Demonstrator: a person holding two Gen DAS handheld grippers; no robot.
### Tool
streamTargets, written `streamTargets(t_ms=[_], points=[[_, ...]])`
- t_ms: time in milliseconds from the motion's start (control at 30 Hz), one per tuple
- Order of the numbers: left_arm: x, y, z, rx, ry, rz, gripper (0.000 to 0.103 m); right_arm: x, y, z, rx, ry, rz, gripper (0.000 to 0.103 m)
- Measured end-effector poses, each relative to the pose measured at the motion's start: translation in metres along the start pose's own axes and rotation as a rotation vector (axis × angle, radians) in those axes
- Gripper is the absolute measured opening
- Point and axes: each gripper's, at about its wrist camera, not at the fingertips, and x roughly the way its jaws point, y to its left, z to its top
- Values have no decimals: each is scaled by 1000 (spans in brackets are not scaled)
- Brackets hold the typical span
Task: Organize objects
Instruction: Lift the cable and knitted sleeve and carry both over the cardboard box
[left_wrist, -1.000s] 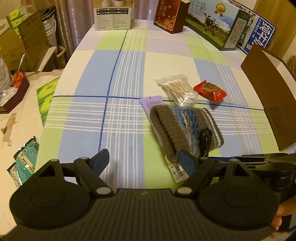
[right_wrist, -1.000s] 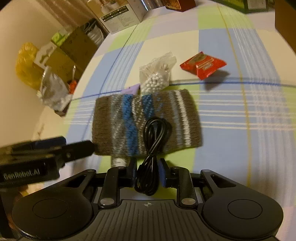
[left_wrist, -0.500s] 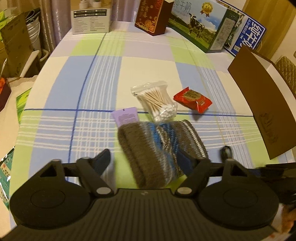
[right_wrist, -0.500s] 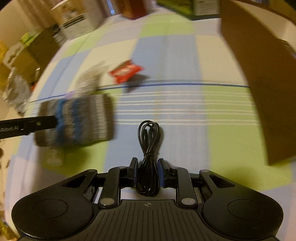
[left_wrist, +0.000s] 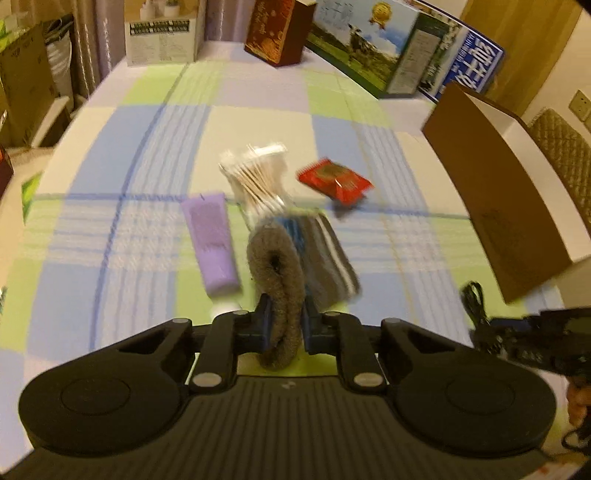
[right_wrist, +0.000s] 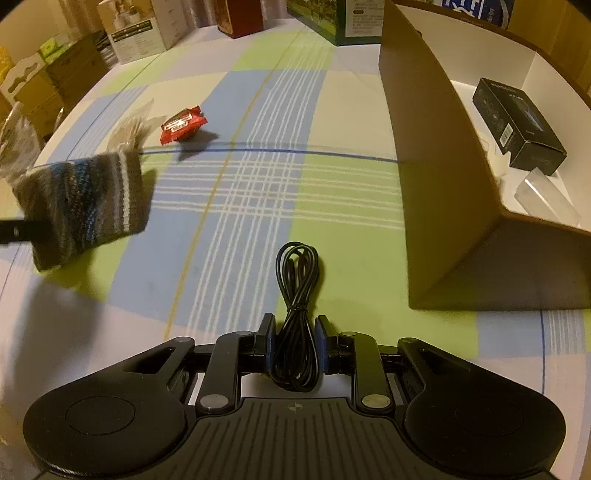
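The left gripper (left_wrist: 287, 325) is clamped on one fuzzy, striped knit hat (left_wrist: 291, 258), lifted off the checked tablecloth (left_wrist: 147, 147). The right gripper (right_wrist: 295, 343) pinches one coiled black cable (right_wrist: 297, 280) just beside the brown cardboard box (right_wrist: 436, 155), which holds one black carton (right_wrist: 517, 122). One glossy red packet (right_wrist: 183, 123) lies well left of the box.
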Motion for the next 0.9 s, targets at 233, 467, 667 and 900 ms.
streamTargets(t_ms=[233,467,667,900], points=[[-6,-40,-41,131,55,-32,12,-8,-12,-16,-70,16,31,19],[-8,-61,-74,173,102,-29,28,-17,-24,-31,-92,33,65,19],[-20,-63,-77,164,85,32,63,-22,-34,-32,-58,3,98,58],[1,-86,-52,135,54,33,91,-24,-38,-30,-24,-33,117,64]])
